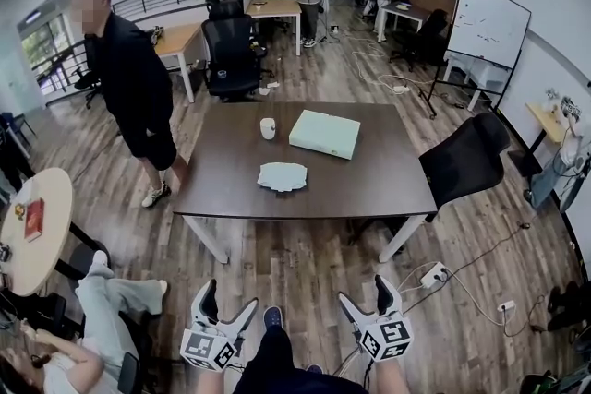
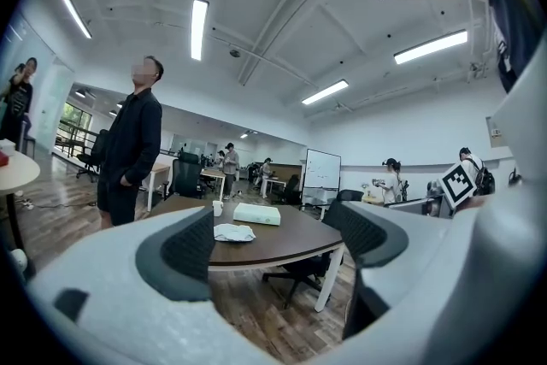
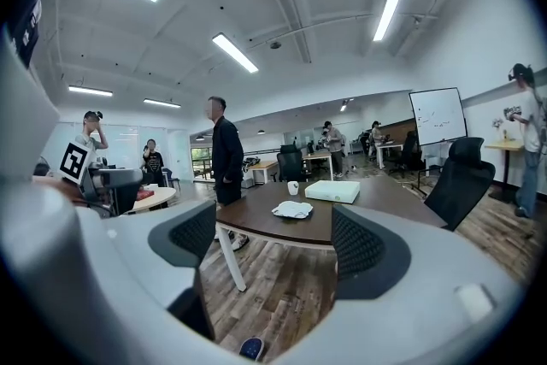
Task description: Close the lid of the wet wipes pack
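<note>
Office w/ wood-plank floor; dark smooth table (image 1: 369, 171) stands well ahead of both grippers.

Head view: left gripper (image 1: 228, 298) & right gripper (image 1: 367, 292) sit low by my legs, both wide open and empty. Wet wipes pack (image 1: 282, 176) looks soft, pale and crinkly. It lies flat on the table far beyond the tips, w/ a rigid pale box (image 1: 324, 134) and a cup (image 1: 268, 128) farther off.

Left gripper view: jaws apart, nothing btwn; pack (image 2: 232, 232) far ahead.

Right gripper view: same; pack (image 3: 293, 209) far ahead, lid too small to read.

My plan: close in, pin the floppy pack w/ one gripper, press the lid flat w/ the other.
</note>
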A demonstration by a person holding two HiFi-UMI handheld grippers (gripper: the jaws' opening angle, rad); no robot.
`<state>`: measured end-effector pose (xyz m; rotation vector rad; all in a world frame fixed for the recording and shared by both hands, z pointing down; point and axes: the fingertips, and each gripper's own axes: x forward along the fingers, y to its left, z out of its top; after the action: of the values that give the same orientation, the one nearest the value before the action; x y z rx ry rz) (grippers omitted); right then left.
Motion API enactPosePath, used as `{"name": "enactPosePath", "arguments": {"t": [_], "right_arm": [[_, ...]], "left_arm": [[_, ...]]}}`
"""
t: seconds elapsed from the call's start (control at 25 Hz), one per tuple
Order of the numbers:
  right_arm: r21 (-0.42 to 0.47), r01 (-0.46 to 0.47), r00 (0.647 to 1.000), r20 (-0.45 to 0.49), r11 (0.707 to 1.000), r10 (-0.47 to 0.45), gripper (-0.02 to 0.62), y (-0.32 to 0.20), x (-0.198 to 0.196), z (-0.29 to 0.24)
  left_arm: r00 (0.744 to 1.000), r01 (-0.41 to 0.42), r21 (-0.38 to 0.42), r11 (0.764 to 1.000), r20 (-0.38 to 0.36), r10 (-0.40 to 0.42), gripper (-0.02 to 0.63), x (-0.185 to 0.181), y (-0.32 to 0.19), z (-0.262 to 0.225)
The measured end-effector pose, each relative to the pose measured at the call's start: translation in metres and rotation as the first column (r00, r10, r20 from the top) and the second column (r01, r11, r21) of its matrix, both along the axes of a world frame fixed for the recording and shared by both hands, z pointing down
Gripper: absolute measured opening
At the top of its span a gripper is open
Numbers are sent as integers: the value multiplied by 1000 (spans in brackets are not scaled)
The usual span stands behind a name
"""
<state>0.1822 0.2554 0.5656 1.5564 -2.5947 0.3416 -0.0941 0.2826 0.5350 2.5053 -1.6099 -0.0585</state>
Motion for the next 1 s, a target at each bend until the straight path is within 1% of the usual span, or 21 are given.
{"name": "enactPosePath", "arguments": {"t": [0.12, 0.36, 0.48, 0.64, 0.88, 1.0], "right_arm": [[15, 9, 1000, -1, 1000, -9, 433, -20, -9, -5], [8, 18, 1000, 8, 1000, -18, 426, -64, -22, -1], [10, 20, 1000, 10, 1000, -20, 399, -89, -28, -3], [13, 30, 999, -16, 999, -30, 400, -121, -40, -2], [3, 30, 999, -33, 1000, -30, 400, -162, -54, -8], [-8, 24, 999, -38, 1000, -24, 400, -179, -64, -9]], "left_arm": [[1000, 10, 4, 1000, 2, -10, 449, -9, -19, 0], [1000, 7, -22, 1000, 11, -7, 449, -19, -56, 7], [1000, 5, -27, 1000, 19, -5, 448, -25, -79, 7], [1000, 2, -33, 999, 29, -1, 445, -33, -111, 10], [1000, -2, -33, 999, 24, 3, 445, -43, -155, 1], [1000, -7, -39, 999, 17, 8, 445, -55, -177, 2]]}}
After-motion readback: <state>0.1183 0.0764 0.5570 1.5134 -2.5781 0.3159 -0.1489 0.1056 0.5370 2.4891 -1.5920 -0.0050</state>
